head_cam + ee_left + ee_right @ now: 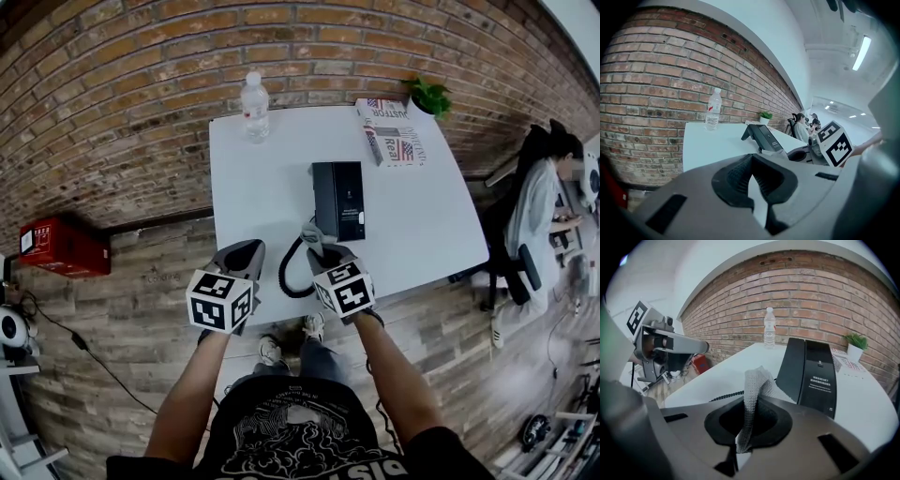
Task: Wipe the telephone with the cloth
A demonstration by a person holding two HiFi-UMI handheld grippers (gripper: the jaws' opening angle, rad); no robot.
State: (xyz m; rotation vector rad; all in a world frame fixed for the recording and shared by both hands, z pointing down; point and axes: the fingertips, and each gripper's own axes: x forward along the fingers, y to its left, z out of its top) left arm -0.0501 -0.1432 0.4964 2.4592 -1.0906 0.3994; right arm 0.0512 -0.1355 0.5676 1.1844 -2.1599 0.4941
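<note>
The right gripper (pixel 751 401) has its jaws pressed together on the cloth (pixel 755 380), a pale grey waffle-weave strip that stands up out of the pads and flops over at the top. In the head view this right gripper (pixel 319 248) sits at the near edge of the white table (pixel 253 187), with the cloth (pixel 313 234) just at the 6 o'clock end of the telephone (pixel 338 199); whether they touch cannot be told. The telephone is a black slanted desk set lying near the table's middle, and its coiled cord (pixel 286 272) loops off toward 7 o'clock. The left gripper (pixel 752 161) has its pads drawn together at the tips with only a thin sliver between them and nothing held; it hangs at the table's near edge, at 8 o'clock from the telephone and beside the other gripper. Farther out, a clear water bottle (pixel 254 106) stands upright at 11 o'clock from the telephone, a printed magazine (pixel 392 131) lies at 1 o'clock, and a small potted plant (pixel 429 96) sits beyond it by the brick wall (pixel 131 84).
</note>
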